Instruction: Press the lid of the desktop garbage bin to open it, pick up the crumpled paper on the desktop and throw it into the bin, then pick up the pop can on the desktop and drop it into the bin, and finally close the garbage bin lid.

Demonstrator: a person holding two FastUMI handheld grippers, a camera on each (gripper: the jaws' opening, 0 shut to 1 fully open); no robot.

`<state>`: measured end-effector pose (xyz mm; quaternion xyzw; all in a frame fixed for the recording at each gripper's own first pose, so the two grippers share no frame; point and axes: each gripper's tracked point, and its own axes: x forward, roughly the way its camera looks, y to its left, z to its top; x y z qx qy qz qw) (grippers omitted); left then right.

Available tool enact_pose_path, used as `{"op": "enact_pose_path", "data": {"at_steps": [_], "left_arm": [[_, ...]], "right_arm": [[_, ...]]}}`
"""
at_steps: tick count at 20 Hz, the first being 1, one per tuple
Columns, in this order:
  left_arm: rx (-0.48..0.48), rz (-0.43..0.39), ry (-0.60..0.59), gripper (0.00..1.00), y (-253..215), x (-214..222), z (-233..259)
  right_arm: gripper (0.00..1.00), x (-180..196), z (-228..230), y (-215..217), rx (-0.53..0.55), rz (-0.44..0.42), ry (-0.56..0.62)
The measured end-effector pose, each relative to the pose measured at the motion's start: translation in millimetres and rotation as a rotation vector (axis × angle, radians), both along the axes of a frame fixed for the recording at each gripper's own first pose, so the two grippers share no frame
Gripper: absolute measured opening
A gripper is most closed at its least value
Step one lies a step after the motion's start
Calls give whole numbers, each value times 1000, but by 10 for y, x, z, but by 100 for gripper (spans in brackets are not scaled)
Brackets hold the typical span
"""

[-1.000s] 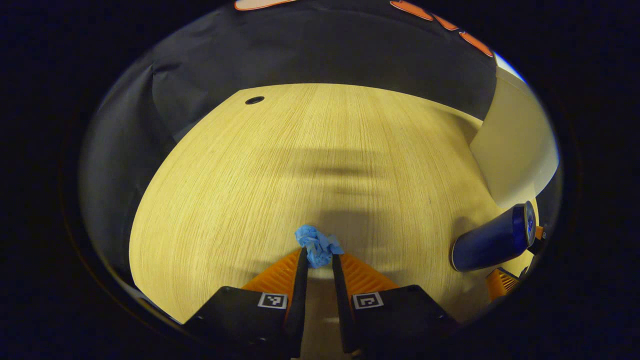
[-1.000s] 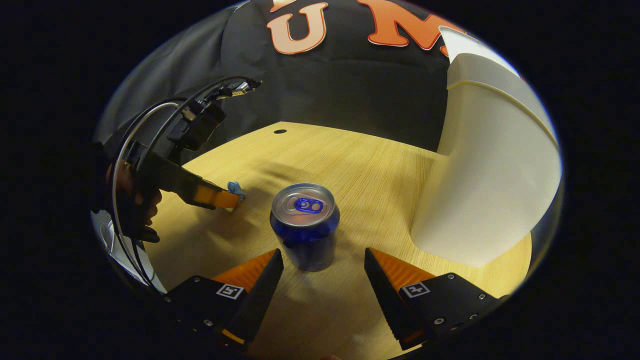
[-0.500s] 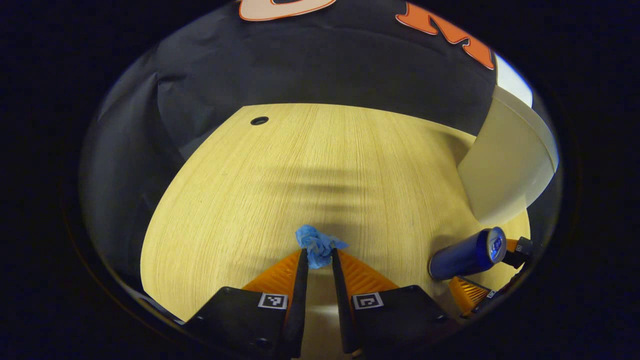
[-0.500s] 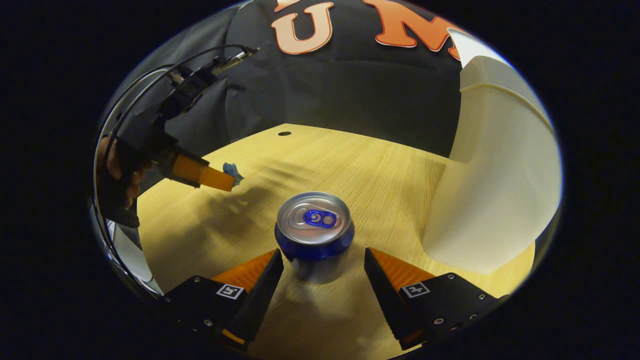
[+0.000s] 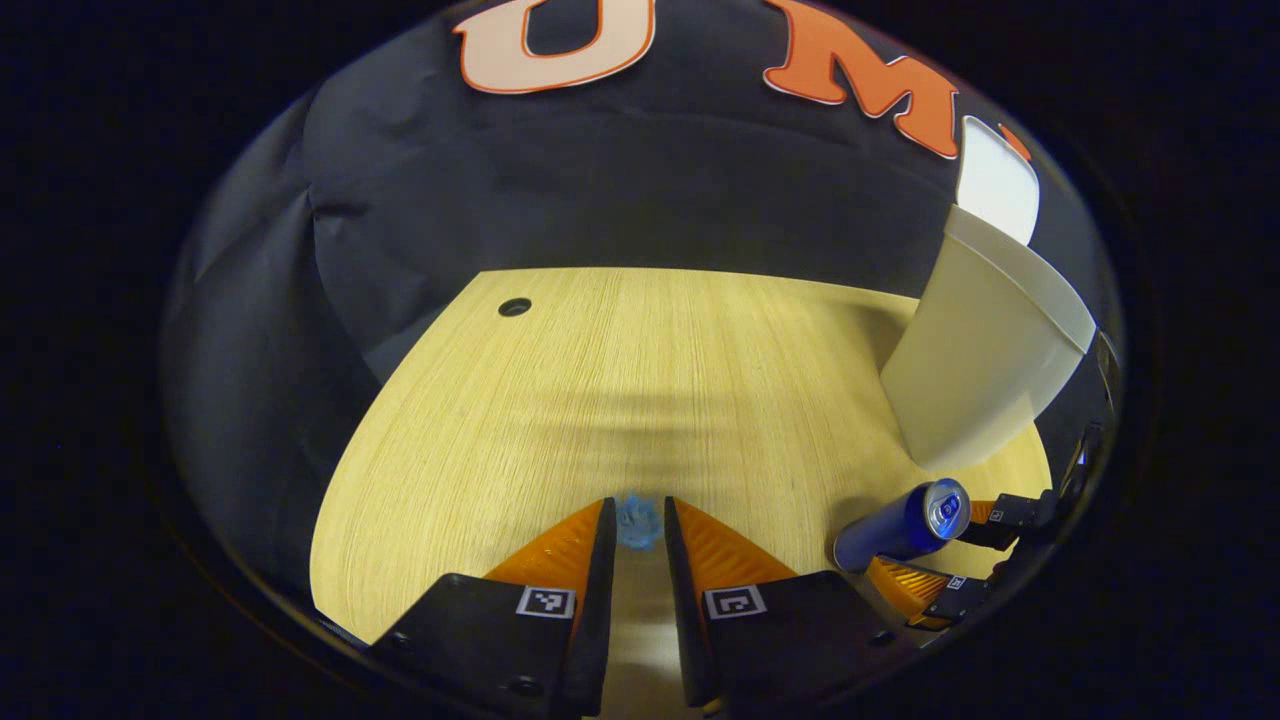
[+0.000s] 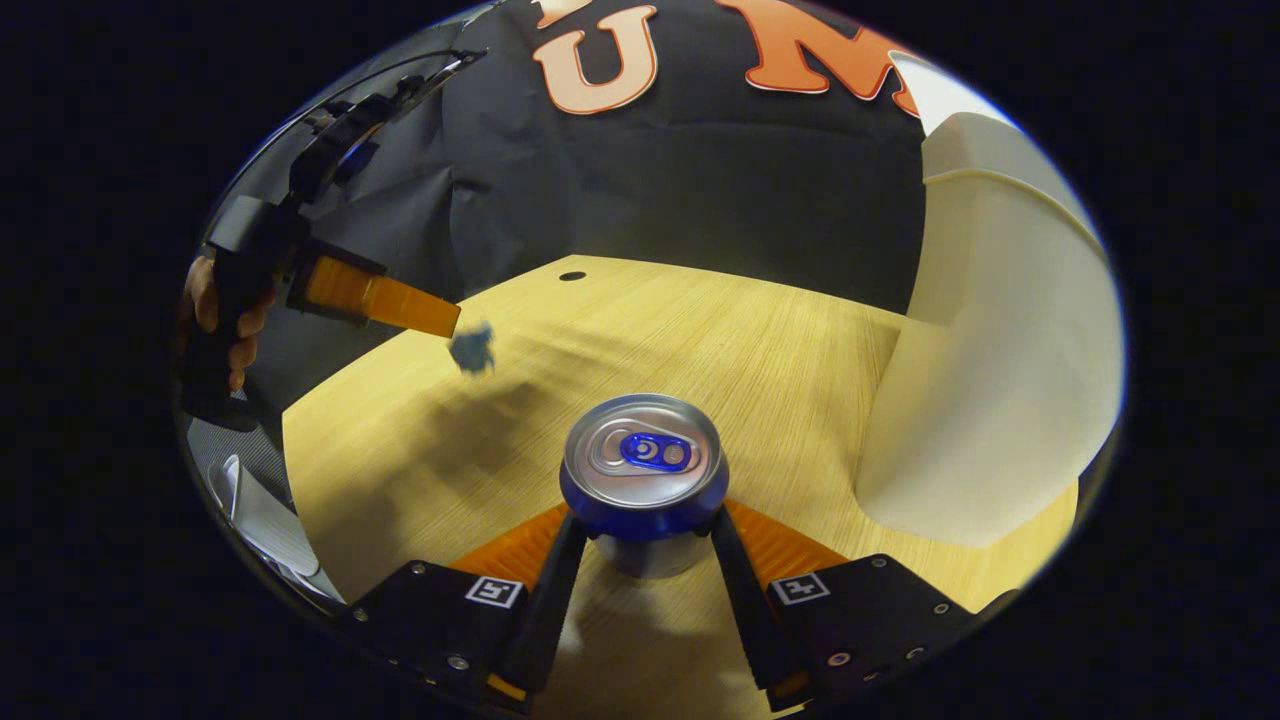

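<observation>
Pale wood-grain desktop [image 5: 600,380] | left gripper [image 5: 635,530] pinches crumpled blue paper wad [image 5: 637,522], raised off desk | right gripper [image 6: 640,545] clamps blue aluminium pop can [image 6: 643,480], upright | white plastic bin [image 6: 1000,380] right (lid looks raised) | carry paper over the opening before releasing

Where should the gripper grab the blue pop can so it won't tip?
Grip the pop can on its round side wall, below the rim, one finger on each side, coming in level from the front. It stands upright on the desk, and the right gripper already closes on it that way.
</observation>
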<state>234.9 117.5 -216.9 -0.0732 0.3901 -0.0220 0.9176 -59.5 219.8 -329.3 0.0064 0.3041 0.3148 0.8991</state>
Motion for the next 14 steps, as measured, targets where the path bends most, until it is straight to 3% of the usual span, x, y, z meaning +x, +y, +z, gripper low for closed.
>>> {"op": "enact_pose_path", "data": {"at_steps": [2,3,5,7,8,10,14], "left_arm": [[-9,-21,-43,33,-46,43,136],[-9,-30,-53,33,-54,33,157],[-26,-49,-17,33,-133,9,4],[-25,-67,28,33,-210,-20,-226],[-20,-84,42,47,-231,-43,-352],[12,-105,71,76,-204,-29,-559],[36,-120,140,75,-216,61,-980]], "right_arm": [[75,-26,85,-89,-7,-21,-11],[70,-73,93,-159,-12,-35,-9],[75,-115,126,-290,-28,-59,-12],[70,-140,124,-404,-42,-84,-13],[75,-179,121,-455,-47,-94,-10],[75,-202,147,-550,-58,-117,-12],[75,-215,173,-693,-73,-168,-5]]}}
